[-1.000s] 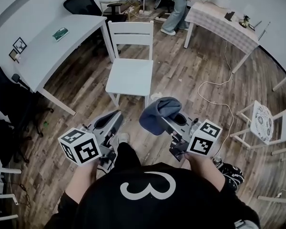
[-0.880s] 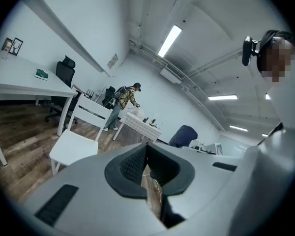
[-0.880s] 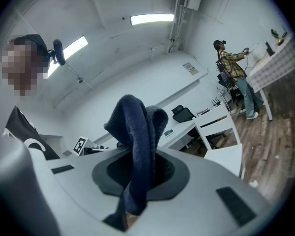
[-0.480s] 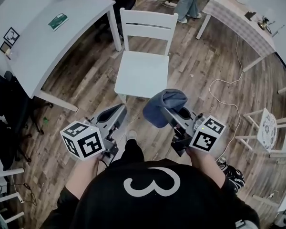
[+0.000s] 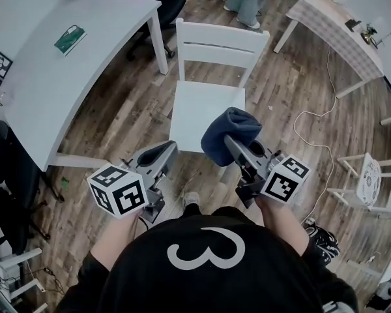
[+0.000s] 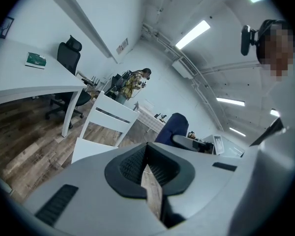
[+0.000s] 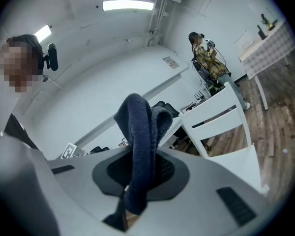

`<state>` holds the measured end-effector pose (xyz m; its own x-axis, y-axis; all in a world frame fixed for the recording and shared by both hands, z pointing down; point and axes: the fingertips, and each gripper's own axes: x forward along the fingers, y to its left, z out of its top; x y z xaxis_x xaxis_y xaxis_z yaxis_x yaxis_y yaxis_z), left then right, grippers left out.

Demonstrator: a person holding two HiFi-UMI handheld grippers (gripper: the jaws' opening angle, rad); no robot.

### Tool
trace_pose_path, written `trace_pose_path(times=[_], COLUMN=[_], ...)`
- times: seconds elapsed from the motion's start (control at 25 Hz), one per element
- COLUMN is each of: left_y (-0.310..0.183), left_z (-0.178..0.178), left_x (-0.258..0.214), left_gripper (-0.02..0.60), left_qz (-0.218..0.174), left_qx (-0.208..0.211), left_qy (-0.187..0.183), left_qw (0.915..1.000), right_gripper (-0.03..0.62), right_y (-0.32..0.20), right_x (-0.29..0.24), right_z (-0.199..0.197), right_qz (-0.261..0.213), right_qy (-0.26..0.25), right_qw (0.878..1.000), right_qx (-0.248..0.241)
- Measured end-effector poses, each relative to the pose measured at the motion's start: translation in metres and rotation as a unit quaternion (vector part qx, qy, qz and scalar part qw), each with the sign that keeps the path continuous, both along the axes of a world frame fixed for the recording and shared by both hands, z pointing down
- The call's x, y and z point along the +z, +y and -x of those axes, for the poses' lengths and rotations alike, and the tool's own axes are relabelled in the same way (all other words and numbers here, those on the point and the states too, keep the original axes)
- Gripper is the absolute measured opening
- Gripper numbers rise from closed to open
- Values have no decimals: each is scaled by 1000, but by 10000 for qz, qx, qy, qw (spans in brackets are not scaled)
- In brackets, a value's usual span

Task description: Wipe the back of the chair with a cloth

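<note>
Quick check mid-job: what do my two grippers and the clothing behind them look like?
The left gripper and right gripper are light grey plastic, wedge-shaped, with dark ribbed pads inside. Each carries a white cube printed with black square markers. The person wears a black top with a white 3.

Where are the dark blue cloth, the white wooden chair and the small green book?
dark blue cloth [image 5: 229,130], head view, middle of the bunched fold.
white wooden chair [image 5: 223,34], head view, top rail of its back.
small green book [image 5: 70,38], head view, middle of its cover.
</note>
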<state>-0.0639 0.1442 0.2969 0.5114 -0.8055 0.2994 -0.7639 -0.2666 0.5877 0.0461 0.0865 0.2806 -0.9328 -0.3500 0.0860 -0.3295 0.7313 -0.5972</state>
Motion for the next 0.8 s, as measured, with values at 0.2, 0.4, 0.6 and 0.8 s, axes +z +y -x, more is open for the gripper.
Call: trace_pose_path(times=[0.2, 0.4, 0.6, 0.8], left_y=[-37, -78, -124, -178], left_z=[8, 13, 27, 31], left_x=[7, 7, 9, 6], left_gripper=[14, 14, 14, 14], left_qz=[83, 94, 157, 160], left_qx=[107, 73, -89, -302], left_qy=[52, 33, 4, 47], left_qw=[9999, 9999, 9998, 9994], right_gripper=[51, 51, 51, 51], right_y=[-38, -85, -141, -198], right_x=[4, 11, 13, 12], right_z=[13, 23, 36, 57], right_qz=[-77, -209, -310, -606], right_qy=[121, 204, 195, 385], right_qw=[9998, 9994, 9992, 9974], right_qx=[152, 168, 128, -15])
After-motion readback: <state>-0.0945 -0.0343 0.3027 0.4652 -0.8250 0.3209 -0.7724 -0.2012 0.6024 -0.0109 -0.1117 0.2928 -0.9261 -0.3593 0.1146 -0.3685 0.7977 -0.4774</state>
